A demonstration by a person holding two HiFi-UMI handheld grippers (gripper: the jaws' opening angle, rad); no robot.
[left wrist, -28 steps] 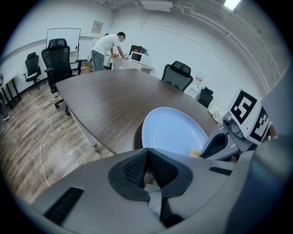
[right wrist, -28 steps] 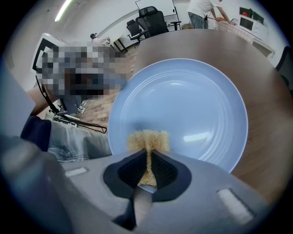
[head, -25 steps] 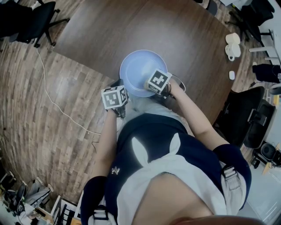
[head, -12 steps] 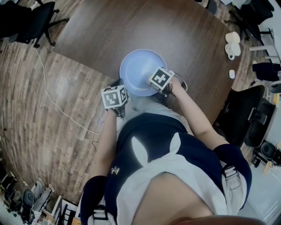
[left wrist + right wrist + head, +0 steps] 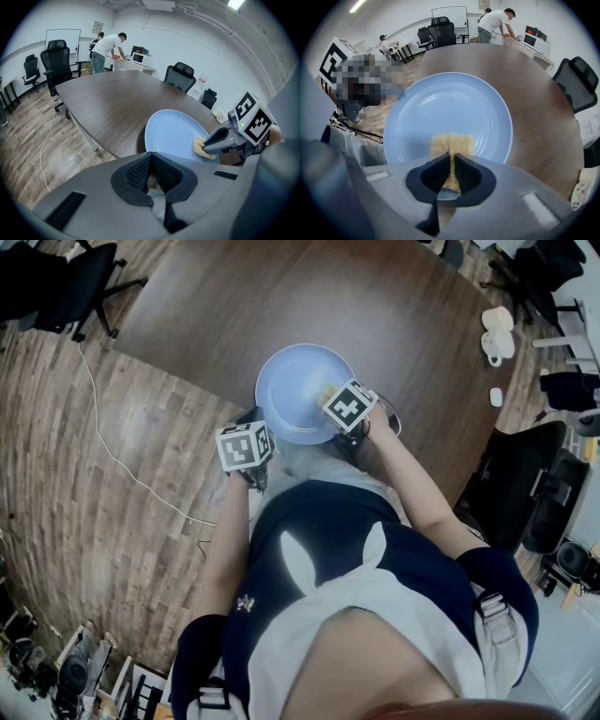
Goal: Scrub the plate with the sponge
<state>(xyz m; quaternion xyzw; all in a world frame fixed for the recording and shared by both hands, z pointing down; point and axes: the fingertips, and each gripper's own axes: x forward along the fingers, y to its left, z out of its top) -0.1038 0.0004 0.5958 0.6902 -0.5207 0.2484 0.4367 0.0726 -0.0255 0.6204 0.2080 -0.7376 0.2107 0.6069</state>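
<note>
Nearest the person, the left gripper (image 5: 150,157) has its jaws drawn together at the near left rim of the plate (image 5: 450,101). A pale sliver sits between them, so it appears to pinch that rim. Just right of it, the right gripper (image 5: 451,160) is clamped on the near end of the sponge (image 5: 451,142). The sponge's free end lies flat on the plate's near inner slope.

The sponge is yellow-tan and coarse. It is probably light and soft, squashing under pressure, so a grip low on it leaves the working face free. The plate is round, pale blue, shallow and smooth, with no visible dirt. It is likely stiff, slick and breakable, and best steadied at its rim. It rests near the front edge of a dark wooden table (image 5: 534,93). Beyond the table are office chairs (image 5: 180,77).
</note>
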